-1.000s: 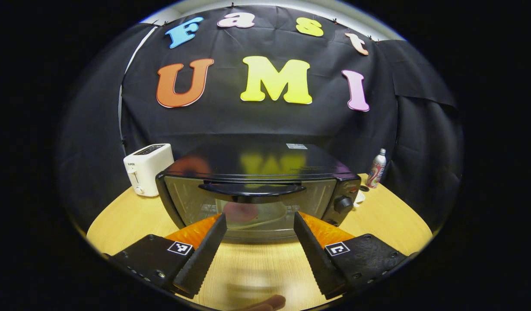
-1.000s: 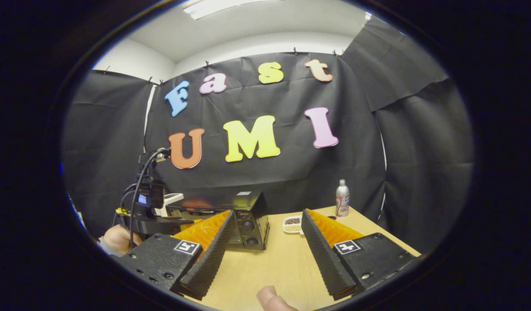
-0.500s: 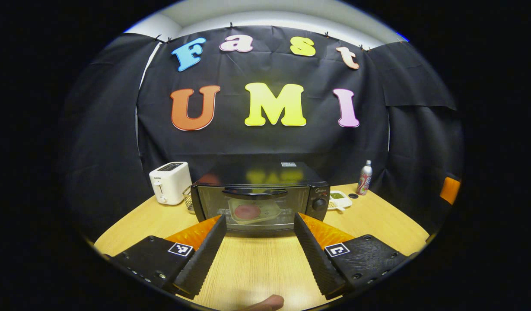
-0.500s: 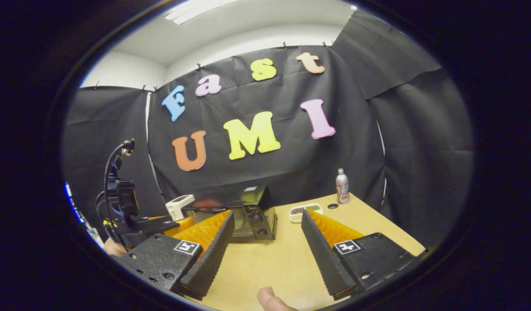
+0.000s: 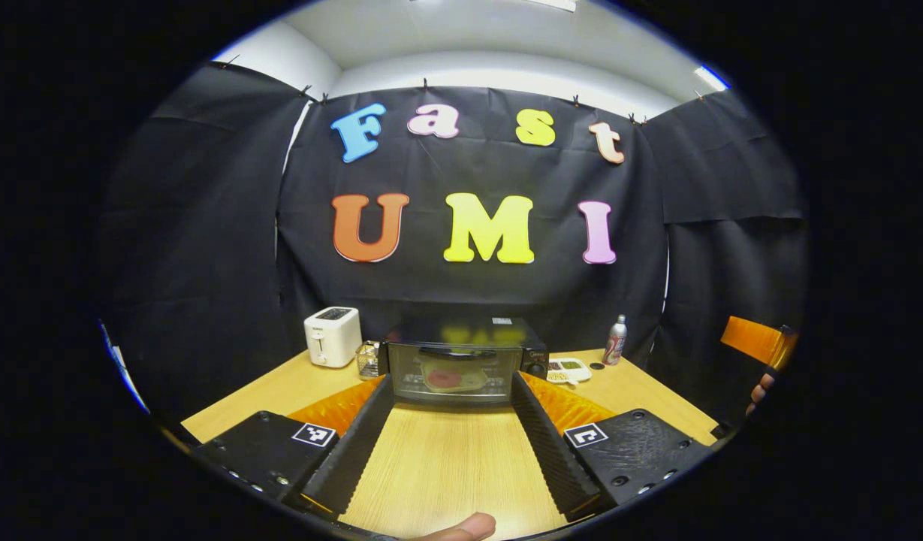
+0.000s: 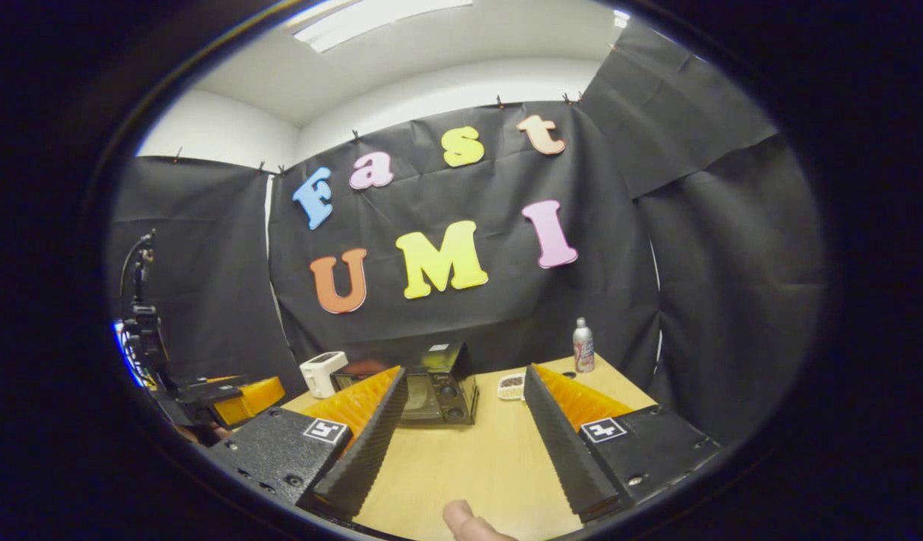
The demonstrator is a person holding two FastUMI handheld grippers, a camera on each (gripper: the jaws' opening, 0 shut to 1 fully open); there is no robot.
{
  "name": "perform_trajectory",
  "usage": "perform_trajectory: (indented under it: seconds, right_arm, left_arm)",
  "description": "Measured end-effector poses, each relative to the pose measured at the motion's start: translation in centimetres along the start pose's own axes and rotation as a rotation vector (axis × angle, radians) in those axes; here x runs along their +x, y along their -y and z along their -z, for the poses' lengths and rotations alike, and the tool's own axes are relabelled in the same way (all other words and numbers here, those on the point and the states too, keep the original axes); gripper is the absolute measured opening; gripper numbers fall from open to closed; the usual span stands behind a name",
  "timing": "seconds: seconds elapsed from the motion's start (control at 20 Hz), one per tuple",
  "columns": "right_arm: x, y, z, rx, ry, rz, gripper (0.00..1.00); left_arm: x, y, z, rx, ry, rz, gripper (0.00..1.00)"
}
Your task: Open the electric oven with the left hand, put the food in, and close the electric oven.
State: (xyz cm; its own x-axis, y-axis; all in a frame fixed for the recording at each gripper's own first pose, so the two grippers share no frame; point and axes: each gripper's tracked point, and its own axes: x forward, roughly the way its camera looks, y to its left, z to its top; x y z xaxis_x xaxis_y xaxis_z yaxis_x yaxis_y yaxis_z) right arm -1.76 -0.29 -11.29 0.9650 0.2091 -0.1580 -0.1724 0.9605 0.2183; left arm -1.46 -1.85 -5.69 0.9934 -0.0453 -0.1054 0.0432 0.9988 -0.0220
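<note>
Straight ahead of my left tool (image 5: 452, 439), well back across the tabletop (image 5: 446, 466), I see the oven (image 5: 461, 362) shut with food (image 5: 444, 377) inside, both tools spread and empty, right tool (image 6: 461, 443) off-side.

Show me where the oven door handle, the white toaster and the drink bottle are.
oven door handle (image 5: 457, 352): left gripper view, middle of the dark bar across the door's top.
white toaster (image 5: 332, 337): left gripper view, its front face.
drink bottle (image 6: 582, 346): right gripper view, mid-body, on the label.

No lettering is sharp enough to read. The toaster (image 5: 332, 336), oven (image 5: 461, 361) and bottle (image 5: 616, 340) carry marks too small to make out.
</note>
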Motion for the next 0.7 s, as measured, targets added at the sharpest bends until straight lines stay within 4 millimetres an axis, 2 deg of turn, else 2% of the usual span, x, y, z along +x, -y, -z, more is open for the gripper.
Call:
perform_trajectory:
  seconds: [0.2, 0.4, 0.5, 0.55, 0.6, 0.7]
  right_arm:
    - [-1.9, 0.2, -0.5, -0.058, 0.018, 0.023, 0.98]
    - [-3.9, 0.3, -2.6, -0.1, 0.108, 0.039, 0.98]
    - [-4.6, 0.3, -3.1, -0.117, 0.143, 0.052, 0.98]
    - [-4.9, 0.4, -3.3, -0.124, 0.155, 0.061, 0.95]
    - [-4.9, 0.4, -3.4, -0.132, 0.161, 0.067, 0.98]
    - [-4.8, 0.0, -3.2, -0.145, 0.157, 0.071, 0.96]
  left_arm:
    - [-3.2, -0.6, -1.7, -0.013, 0.053, 0.012, 0.94]
    - [-5.5, -0.8, -2.8, -0.013, 0.111, 0.015, 0.95]
    - [-6.0, -0.6, -2.9, -0.007, 0.123, 0.028, 0.94]
    - [-6.1, -0.5, -2.9, -0.001, 0.127, 0.034, 0.94]
    - [-6.3, -0.4, -3.1, 0.007, 0.13, 0.038, 0.94]
    - [-6.5, -0.2, -2.8, 0.026, 0.126, 0.046, 0.94]
